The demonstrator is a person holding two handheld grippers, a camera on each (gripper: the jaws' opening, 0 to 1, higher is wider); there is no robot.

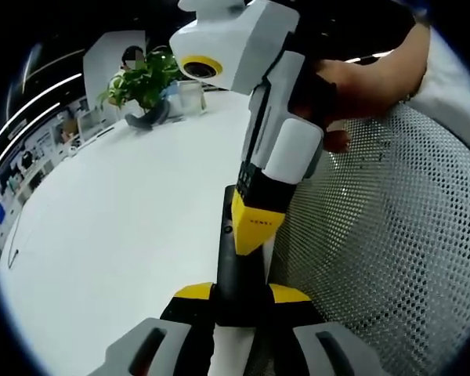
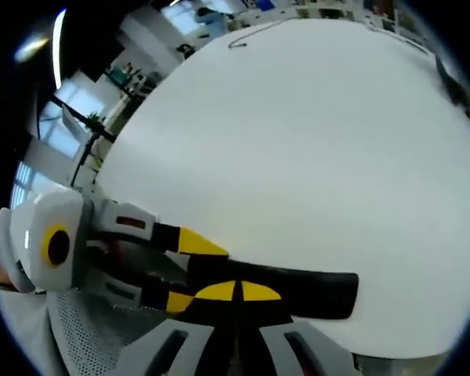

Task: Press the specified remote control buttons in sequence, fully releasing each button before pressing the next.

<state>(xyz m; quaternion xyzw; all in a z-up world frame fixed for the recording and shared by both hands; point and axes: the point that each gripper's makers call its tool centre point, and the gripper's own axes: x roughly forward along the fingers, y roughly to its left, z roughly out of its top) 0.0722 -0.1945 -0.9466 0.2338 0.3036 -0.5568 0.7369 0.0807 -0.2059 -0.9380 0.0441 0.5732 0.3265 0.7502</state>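
left gripper view low and close over white table (image 1: 125, 227), facing a potted plant (image 1: 141, 82), right gripper view close above the same table, both sharing the black remote (image 2: 298, 290)

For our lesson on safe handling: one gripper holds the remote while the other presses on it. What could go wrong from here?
1. The left gripper clamps the remote by one end only, so a hard push from the right gripper might lever it loose.
2. The right gripper's shut yellow tip looks broad against the narrow remote, so it may catch a neighbouring button.
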